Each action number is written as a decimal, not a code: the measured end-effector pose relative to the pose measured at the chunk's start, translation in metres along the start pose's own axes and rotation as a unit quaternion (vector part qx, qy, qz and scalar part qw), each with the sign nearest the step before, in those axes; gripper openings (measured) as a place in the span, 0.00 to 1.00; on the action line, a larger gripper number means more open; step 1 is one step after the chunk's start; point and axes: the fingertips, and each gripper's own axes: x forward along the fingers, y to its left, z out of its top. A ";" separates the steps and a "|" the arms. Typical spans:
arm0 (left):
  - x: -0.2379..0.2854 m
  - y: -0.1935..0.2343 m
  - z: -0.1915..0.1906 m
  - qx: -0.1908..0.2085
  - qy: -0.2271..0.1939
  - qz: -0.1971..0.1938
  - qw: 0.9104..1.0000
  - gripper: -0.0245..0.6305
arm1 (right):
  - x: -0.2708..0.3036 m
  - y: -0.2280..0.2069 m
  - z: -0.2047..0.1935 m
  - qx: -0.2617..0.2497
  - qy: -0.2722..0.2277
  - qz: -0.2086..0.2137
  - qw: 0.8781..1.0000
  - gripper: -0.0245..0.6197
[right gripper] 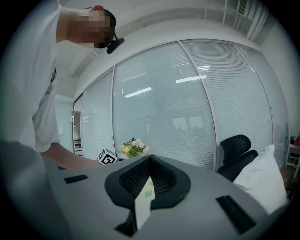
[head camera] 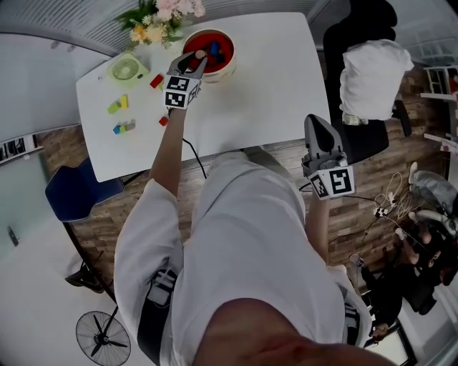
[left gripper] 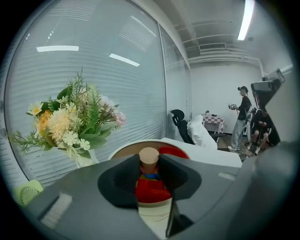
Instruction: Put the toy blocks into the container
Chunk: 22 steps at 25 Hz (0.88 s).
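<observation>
White table [head camera: 250, 93] fills the upper part of the head view, with flowers [head camera: 161, 18] and a fan [head camera: 127, 69] at its upper left. At the upper centre the container [head camera: 222, 69] is seen, red inside. Some pieces are already lying in it, and a dark blue block [head camera: 215, 50] can be made out among them.

The left gripper [head camera: 195, 66] is held at the container's left rim. Its jaws are clenched on a tan cylinder [left gripper: 149, 158], which stands upright between them, and the red inside of the container is seen just behind it. This piece is judged to be almost delivered, but it is not yet released.

More pieces are left on the table, all to the left of the container:
- a red block [head camera: 157, 81] near the left gripper
- a yellow-green pair [head camera: 119, 104]
- a blue-green pair [head camera: 124, 128]
- a small red block [head camera: 163, 121]

The right gripper [head camera: 316, 121] is held at the right middle of the head view, beyond the table edge and well apart from every piece. Its jaws are seen together with nothing between them.

The task is judged as partly done. The cylinder must be dropped in, and then the pieces on the table must be collected.
</observation>
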 end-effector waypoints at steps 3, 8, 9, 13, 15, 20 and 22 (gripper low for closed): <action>0.000 0.000 0.001 -0.002 -0.006 0.003 1.000 0.24 | -0.001 -0.001 0.000 0.000 -0.002 -0.002 1.000 0.04; -0.005 0.001 0.006 -0.006 -0.016 0.012 1.000 0.41 | -0.001 0.001 0.002 -0.002 -0.002 0.004 1.000 0.04; -0.008 0.002 0.006 -0.008 -0.020 0.013 1.000 0.41 | 0.000 0.001 0.002 -0.002 -0.001 0.005 1.000 0.04; -0.023 0.005 0.004 -0.020 -0.030 0.023 0.999 0.42 | 0.006 0.004 0.004 -0.003 -0.002 0.019 1.000 0.04; -0.034 0.010 0.001 -0.030 -0.035 0.032 0.998 0.41 | 0.012 0.007 0.005 -0.004 -0.002 0.029 1.000 0.04; -0.074 0.023 -0.013 -0.052 -0.045 0.065 0.996 0.32 | 0.031 0.021 0.004 -0.009 0.005 0.064 0.998 0.04; -0.093 0.029 -0.021 -0.059 -0.048 0.077 0.994 0.27 | 0.040 0.029 0.004 -0.011 0.006 0.080 0.997 0.04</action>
